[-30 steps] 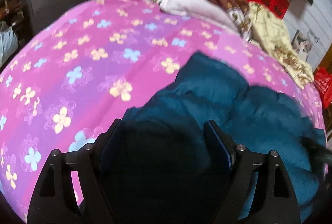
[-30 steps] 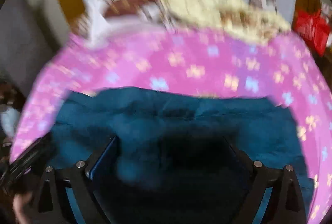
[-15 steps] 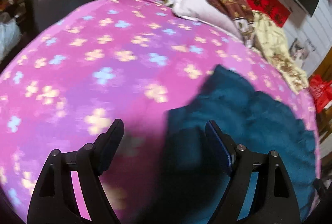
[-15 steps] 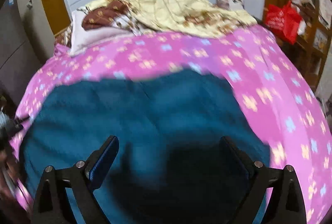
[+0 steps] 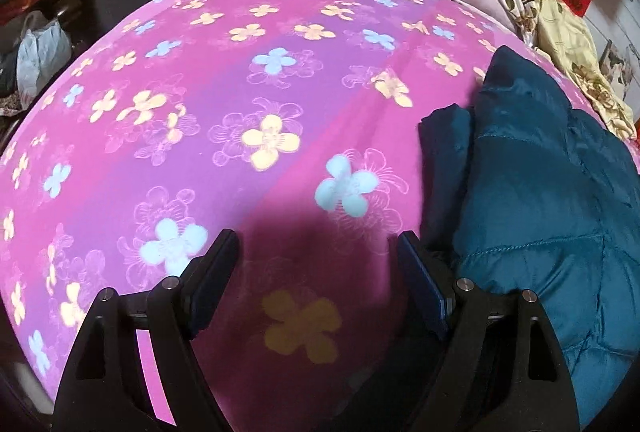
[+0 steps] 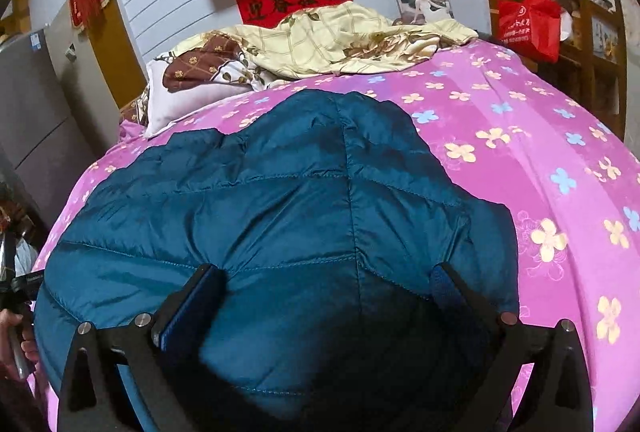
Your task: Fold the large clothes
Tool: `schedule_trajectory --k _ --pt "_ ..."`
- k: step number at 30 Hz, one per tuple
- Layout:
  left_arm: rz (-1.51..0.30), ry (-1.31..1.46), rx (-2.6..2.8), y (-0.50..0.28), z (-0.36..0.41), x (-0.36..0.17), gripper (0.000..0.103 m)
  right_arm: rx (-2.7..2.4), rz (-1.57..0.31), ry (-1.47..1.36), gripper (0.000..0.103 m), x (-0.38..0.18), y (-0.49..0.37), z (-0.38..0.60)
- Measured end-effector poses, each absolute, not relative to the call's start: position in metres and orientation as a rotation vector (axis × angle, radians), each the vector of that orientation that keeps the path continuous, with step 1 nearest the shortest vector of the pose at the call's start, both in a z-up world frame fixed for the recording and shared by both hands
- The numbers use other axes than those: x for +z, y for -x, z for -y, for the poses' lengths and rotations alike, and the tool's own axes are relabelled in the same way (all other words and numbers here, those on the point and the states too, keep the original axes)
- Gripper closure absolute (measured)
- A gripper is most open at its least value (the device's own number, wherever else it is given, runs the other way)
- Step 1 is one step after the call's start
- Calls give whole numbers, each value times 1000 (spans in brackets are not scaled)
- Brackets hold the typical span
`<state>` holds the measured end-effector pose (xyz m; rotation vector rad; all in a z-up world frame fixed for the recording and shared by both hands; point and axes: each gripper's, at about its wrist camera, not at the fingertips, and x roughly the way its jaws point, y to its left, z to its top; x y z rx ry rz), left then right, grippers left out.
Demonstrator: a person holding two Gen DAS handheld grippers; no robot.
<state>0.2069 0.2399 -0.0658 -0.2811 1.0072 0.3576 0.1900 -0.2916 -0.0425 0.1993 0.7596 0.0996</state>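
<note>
One pink-and-purple bedsheet printed with yellow and blue flowers covers the bed across both views. On it lies the teal quilted padded jacket, spread flat with its stitched panels facing up; in the left wrist view its bunched edge sits at the right of the frame. A cream floral quilt and a white pillow are heaped at the far end. The right gripper hovers over the jacket, jaws wide apart, holding nothing. The left gripper is over bare sheet just beside the jacket's edge, jaws wide apart, empty.
</note>
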Motion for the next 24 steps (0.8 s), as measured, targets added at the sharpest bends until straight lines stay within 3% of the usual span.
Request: schedule_trajectory --k 7,15,20,24 --pt "-837 412 245 -225 -244 -11 22 103 -746 -190 0 -43 -183 291" --pt "-1006 444 -10 -275 -221 -59 21 95 -743 -178 0 -43 -183 288" --pt "-1028 417 -125 -280 -212 -66 6 94 -748 -175 0 -43 -183 289" --pt "-1026 422 -255 -277 -204 -64 6 95 -752 -173 0 -43 -184 289"
